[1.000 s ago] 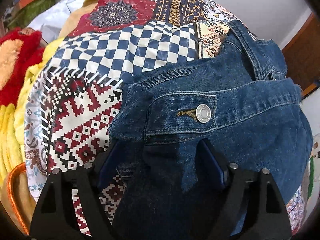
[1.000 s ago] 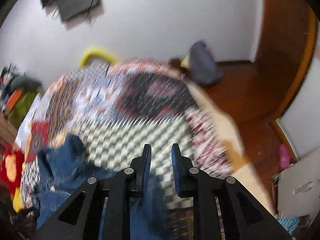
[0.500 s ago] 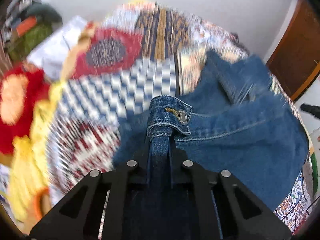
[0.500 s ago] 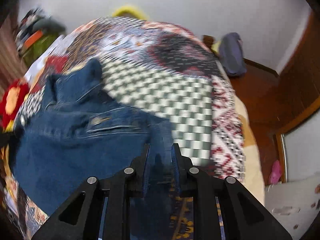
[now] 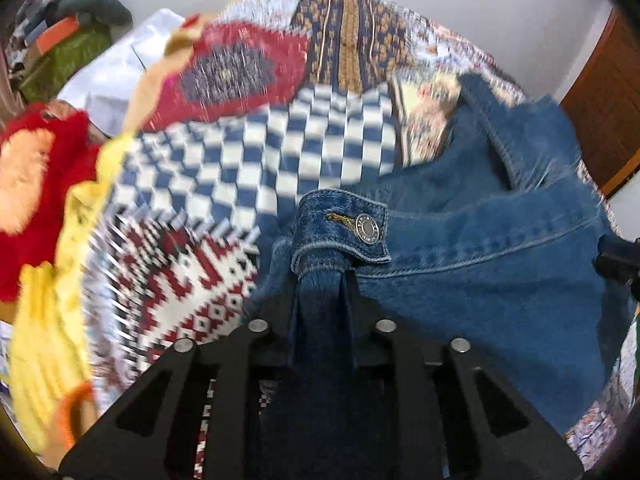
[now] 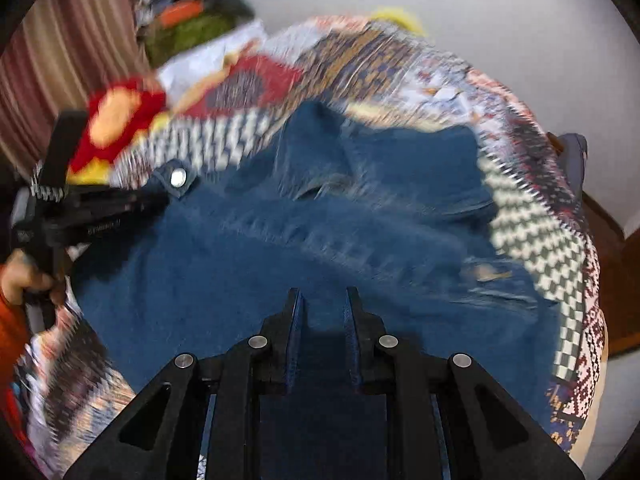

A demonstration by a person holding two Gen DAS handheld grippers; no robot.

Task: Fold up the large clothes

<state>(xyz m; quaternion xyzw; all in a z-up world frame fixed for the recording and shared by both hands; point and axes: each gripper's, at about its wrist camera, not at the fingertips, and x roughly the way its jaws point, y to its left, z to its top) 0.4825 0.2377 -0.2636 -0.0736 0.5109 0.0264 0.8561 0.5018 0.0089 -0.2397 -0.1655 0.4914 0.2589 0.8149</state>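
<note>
The left gripper (image 5: 322,300) is clenched on a bunched fold of a blue denim jacket (image 5: 500,280), just below a buttoned tab with a metal button (image 5: 367,229). The right gripper (image 6: 322,320) has its jaws close together around denim at another edge; whether it truly pinches the cloth cannot be told through the blur. Holding two separated points likely lets the person spread the jacket flat before folding. The jacket lies on a patchwork bedspread (image 5: 280,152) covering a bed, with a red and yellow plush toy (image 5: 36,168) beside it.
</note>
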